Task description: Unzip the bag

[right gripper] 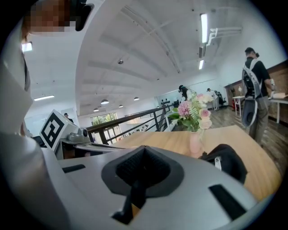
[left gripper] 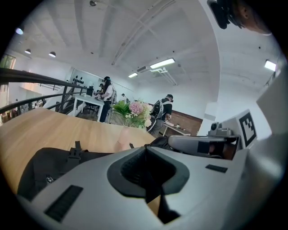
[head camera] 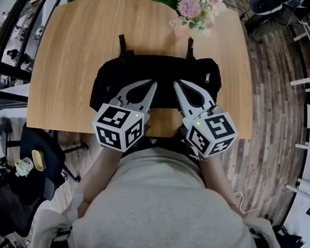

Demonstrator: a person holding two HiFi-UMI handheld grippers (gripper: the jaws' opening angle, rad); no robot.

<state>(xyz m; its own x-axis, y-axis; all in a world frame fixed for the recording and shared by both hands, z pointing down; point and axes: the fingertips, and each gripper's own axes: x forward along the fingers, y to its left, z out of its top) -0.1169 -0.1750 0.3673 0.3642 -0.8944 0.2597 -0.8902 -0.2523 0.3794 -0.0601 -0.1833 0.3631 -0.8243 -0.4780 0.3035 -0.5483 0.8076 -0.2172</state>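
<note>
Holds a gripper in each hand, both low over near side of bag (head camera: 201, 79). On left gripper (head camera: 151, 87): jaws together, pads meeting, nothing seen between them in its own view. On right gripper (head camera: 177, 86): jaws together too, pads closed on each other, no strap or pull seen pinched. Points both tips away from body and slightly inward. Tips near each other, not touching; marker cubes toward torso. Cannot tell whether tips touch the bag fabric.

On table (head camera: 81, 45), about mid-width and close to near edge: the bag, black, flat, long side across. Two straps (head camera: 121, 44) off its far side, toward flowers (head camera: 192, 7). Zip pull (head camera: 207, 77) on right part of bag, apart from right gripper tip. Cannot tell whether zip open or shut near the grippers, hidden under them.

At far table edge, just beyond bag: pink vase (head camera: 179, 29) with the flowers, not touching bag. Left of table, on floor: chair (head camera: 35, 157). At bottom of head view: grey shirt (head camera: 159, 201). Far behind, in both gripper views: people standing at desks.
</note>
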